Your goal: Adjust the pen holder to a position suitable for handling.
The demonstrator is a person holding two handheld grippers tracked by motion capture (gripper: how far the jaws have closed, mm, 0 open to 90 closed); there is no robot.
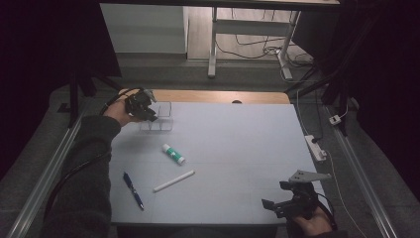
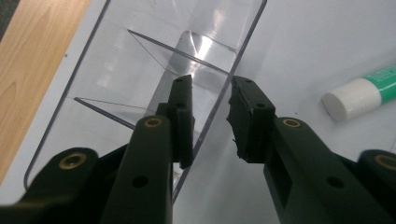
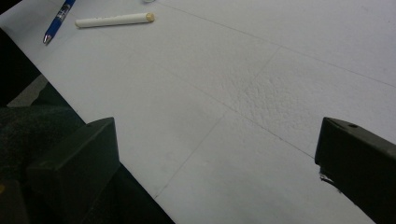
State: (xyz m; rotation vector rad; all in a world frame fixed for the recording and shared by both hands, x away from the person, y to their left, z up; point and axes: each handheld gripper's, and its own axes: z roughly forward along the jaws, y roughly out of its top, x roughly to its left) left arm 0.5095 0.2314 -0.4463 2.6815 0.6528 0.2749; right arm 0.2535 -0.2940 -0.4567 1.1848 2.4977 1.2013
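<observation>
- The left hand-held gripper (image 2: 210, 116) straddles the long side wall of the clear plastic organiser tray (image 2: 140, 51), one jaw inside a compartment and the other outside. The jaws are narrowed, but a gap shows on both sides of the wall, so the pads do not look pressed on it yet.
- The tray (image 1: 161, 119) sits at the far left of the white surface (image 1: 237, 139), beside the strip of bare wood along the far edge.
- To grip it well, I would close squarely on the wall, with the pads flat against it and clear of the slanting divider just ahead, since thin smooth plastic may slip or tip the tray if pinched at an angle.
- The right hand-held gripper (image 1: 287, 201) hangs at the near right corner with its jaws wide apart and nothing between them.
- Nearer than the tray lie a glue stick (image 1: 174, 153) with a white cap, a white stick (image 1: 174, 181) and a blue pen (image 1: 133, 191), all apart from each other.
- Nothing touches the tray, but dragging it toward the near side would soon meet the glue stick, so lifting it over looks safer.
</observation>
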